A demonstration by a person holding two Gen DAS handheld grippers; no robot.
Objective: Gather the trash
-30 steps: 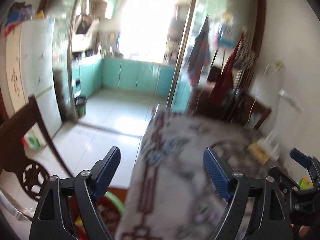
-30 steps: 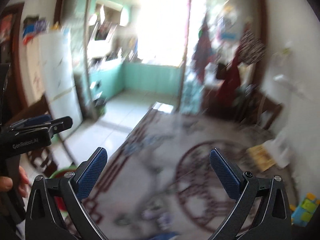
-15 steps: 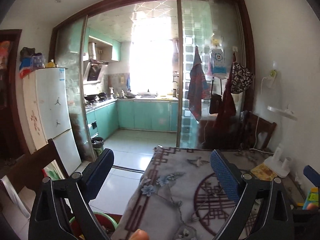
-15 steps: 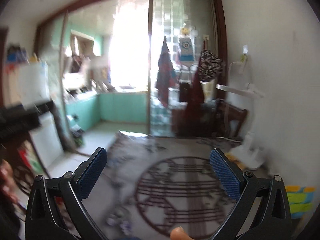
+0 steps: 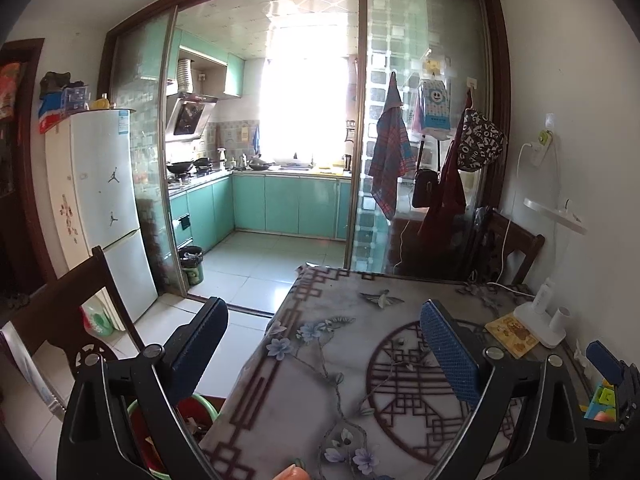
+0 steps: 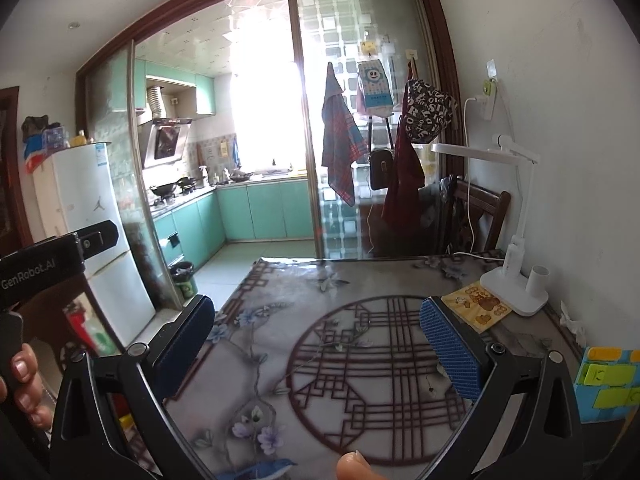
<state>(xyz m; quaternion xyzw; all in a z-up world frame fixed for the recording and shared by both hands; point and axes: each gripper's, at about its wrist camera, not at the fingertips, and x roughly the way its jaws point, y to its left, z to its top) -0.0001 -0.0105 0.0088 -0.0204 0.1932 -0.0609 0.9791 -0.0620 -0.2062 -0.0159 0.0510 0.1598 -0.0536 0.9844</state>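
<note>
Both grippers, left gripper [image 5: 324, 354] and right gripper [image 6: 316, 346], gape empty; crumpled tissue [image 6: 573, 322] lies far right, nearest the right one.

Red basin [image 5: 198, 410] mostly hidden behind table [image 5: 304, 380] edge.

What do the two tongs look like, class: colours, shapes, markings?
Both left tongs and right tongs have black angular frames with silver screws and blue ribbed pads. In the right view, the left body reads "GenRobot.AI" in white.
</note>
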